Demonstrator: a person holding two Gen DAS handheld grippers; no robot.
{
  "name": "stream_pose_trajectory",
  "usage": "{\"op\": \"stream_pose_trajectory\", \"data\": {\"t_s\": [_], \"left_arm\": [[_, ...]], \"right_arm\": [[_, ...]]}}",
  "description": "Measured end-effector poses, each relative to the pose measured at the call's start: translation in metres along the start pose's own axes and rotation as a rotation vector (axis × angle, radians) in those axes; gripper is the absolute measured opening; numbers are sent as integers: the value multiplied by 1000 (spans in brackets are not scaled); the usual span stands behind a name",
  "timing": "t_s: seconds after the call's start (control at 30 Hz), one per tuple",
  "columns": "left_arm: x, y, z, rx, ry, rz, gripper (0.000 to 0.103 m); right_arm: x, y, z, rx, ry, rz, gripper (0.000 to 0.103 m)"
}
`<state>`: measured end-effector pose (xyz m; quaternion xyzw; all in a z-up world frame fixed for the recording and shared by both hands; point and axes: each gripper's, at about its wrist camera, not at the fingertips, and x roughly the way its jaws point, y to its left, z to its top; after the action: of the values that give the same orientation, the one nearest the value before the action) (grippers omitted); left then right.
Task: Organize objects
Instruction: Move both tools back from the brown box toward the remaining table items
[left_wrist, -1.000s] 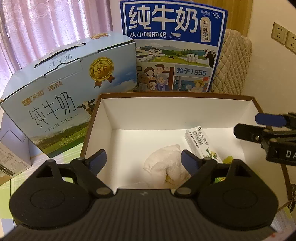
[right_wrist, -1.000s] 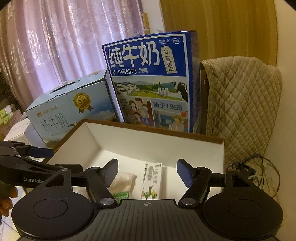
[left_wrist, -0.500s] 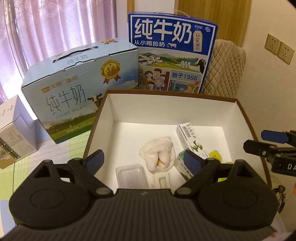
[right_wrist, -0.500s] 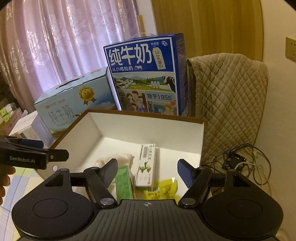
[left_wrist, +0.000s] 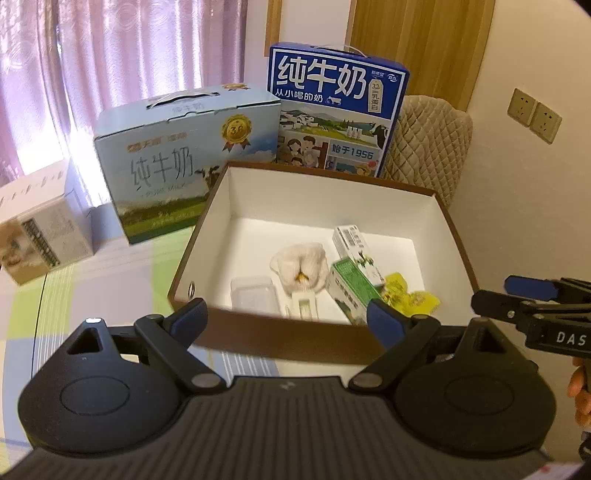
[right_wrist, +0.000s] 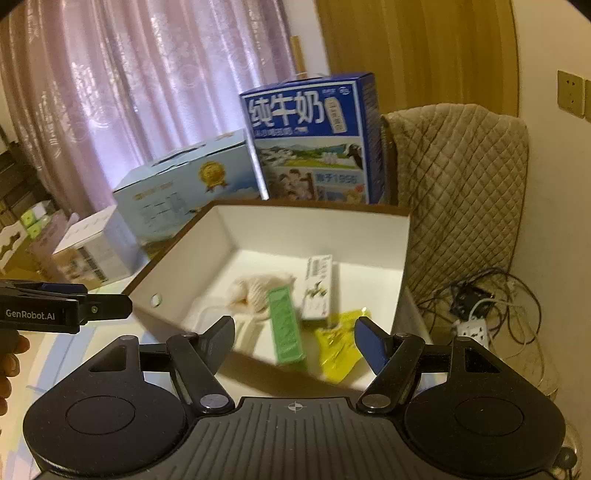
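Blue-padded jaws of the left gripper (left_wrist: 286, 319) stand wide apart and carry nothing, level with the near brown wall of the open box (left_wrist: 448, 225). The right gripper (right_wrist: 294, 338) is likewise spread and empty, held just short of the same wall. Judged from this, both tools are clear of the contents, so the items appear deliberately deposited. Inside, on the white floor, lie a crumpled cream cloth (left_wrist: 300, 261), a green carton (left_wrist: 351, 290) touching a white carton (left_wrist: 356, 248), a yellow packet (left_wrist: 410, 295), a clear plastic tray (left_wrist: 254, 295) and a small white part (left_wrist: 303, 305). Two milk cases, pale blue (left_wrist: 184, 162) and dark blue (left_wrist: 334, 110), stand behind on the worktop (left_wrist: 110, 280). The near wall hides the green carton's end; the small part's identity is unclear; motion blur softens the print.
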<state>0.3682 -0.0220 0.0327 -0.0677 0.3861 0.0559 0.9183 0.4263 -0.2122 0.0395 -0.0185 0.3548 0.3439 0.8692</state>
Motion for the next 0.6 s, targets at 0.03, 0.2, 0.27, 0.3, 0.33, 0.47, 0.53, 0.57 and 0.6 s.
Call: {"op": "stream_pose_trajectory", "data": {"t_s": [0.03,0.2,0.27,0.3,0.33,0.47,0.53,0.57,0.6], "left_arm": [[-6,0,-5,-5,3,1,92],[-29,3,-27,-20,7,11,92],[-39,4,-35,-30,5,14,92],[-43,4,-39,-34,4,15,92],[-48,5,-43,-38,3,16,92],[-60,5,-57,-39,6,23,92],[-65,7,-65,-41,11,26,92],[-68,7,-69,-43,14,27,92],[-70,8,-73,-45,18,28,92]], "right_arm": [[-3,3,-4,-2,3,4,69],[-18,17,-20,-18,16,23,69],[-23,21,-25,-20,19,31,69],[-26,23,-28,-21,21,33,69],[-29,25,-32,-21,25,35,69],[-38,34,-45,-32,37,37,69],[-41,38,-52,-31,48,41,69],[-43,40,-56,-32,54,44,69],[-44,41,-61,-33,62,47,69]]}}
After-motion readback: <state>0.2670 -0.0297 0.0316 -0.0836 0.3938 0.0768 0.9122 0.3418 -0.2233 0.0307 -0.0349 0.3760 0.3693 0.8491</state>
